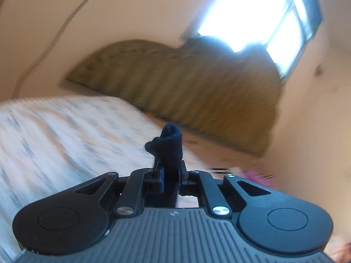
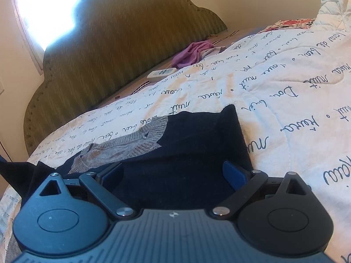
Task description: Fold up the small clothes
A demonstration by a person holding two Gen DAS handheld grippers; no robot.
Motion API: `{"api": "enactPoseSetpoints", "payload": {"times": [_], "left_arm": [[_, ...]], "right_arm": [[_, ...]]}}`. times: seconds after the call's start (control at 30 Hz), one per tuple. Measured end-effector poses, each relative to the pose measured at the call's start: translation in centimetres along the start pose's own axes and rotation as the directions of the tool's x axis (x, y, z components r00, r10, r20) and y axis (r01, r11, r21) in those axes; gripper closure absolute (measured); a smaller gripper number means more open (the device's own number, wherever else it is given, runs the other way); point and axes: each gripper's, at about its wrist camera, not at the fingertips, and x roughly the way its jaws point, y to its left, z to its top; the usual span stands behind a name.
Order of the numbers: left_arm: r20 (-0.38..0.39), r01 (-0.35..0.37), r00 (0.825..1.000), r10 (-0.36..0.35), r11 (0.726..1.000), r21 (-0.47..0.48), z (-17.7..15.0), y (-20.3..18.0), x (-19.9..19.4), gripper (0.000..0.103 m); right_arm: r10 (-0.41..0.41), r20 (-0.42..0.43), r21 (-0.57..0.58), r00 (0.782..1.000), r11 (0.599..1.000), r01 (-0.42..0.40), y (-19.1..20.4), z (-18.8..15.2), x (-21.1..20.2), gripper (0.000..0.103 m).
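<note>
A dark navy garment [image 2: 193,140] with a grey knitted collar [image 2: 131,140] lies spread on the white quilt with script lettering [image 2: 274,92]. My right gripper [image 2: 173,173] hovers low over its near edge, jaws wide open, blue pads [image 2: 234,174] apart with only cloth beneath them. In the left wrist view, my left gripper [image 1: 172,171] is shut on a bunched fold of the navy garment [image 1: 167,146], which sticks up between the fingers above the bed. That view is blurred by motion.
A green ribbed headboard [image 2: 105,50] stands behind the bed under a bright window [image 1: 252,11]. A purple cloth [image 2: 193,52] and a white remote control [image 2: 161,73] lie near the headboard. More patterned bedding [image 2: 333,4] is piled at the far right.
</note>
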Motion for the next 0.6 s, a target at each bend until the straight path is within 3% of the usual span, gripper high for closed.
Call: {"api": "enactPoseSetpoints", "payload": {"times": [0.1,0.17,0.2,0.23,0.33,0.37,0.4,0.5,0.6], "left_arm": [[-0.002,0.189,0.982,-0.19,0.977,-0.098,-6.4,-5.6,-4.0,0.091],[-0.061,0.276,0.957,-0.285,0.953,-0.126,-12.1,-9.3,-5.4,0.073],[-0.128,0.298,0.941,-0.312,0.947,-0.119,-14.7,-10.8,-5.5,0.049],[-0.224,0.315,0.916,-0.334,0.942,-0.117,-17.6,-12.1,-5.2,0.035],[-0.412,0.316,0.847,-0.336,0.941,-0.118,-22.7,-13.1,-5.2,0.033],[-0.431,0.321,0.842,-0.324,0.944,-0.082,-23.3,-13.0,-5.6,0.033],[-0.423,0.324,0.853,-0.305,0.946,-0.029,-23.5,-12.7,-6.2,0.03],[-0.339,0.277,0.918,-0.207,0.945,0.173,-22.9,-11.3,-8.1,0.013],[-0.275,0.198,0.954,-0.119,0.94,0.279,-22.1,-9.0,-9.3,0.012]], "right_arm": [[0.0,0.001,0.002,1.0,1.0,0.0,0.0,0.0,0.0,0.005],[0.002,0.001,0.004,1.0,1.0,-0.002,0.0,0.0,0.0,0.005],[0.005,0.002,0.007,1.0,1.0,-0.005,-0.1,0.0,-0.1,0.005],[0.009,0.003,0.012,1.0,1.0,-0.009,-0.2,0.0,-0.1,0.005],[0.021,0.007,0.028,1.0,0.999,-0.022,-0.5,0.0,-0.2,0.005],[0.025,0.008,0.032,1.0,0.999,-0.025,-0.5,0.0,-0.2,0.005],[0.028,0.009,0.036,1.0,0.999,-0.028,-0.6,0.0,-0.2,0.005],[0.027,0.006,0.038,1.0,0.999,-0.028,-0.6,0.0,-0.3,0.005],[-0.034,-0.045,0.019,0.998,0.999,0.034,0.9,0.9,-0.8,0.005]]}}
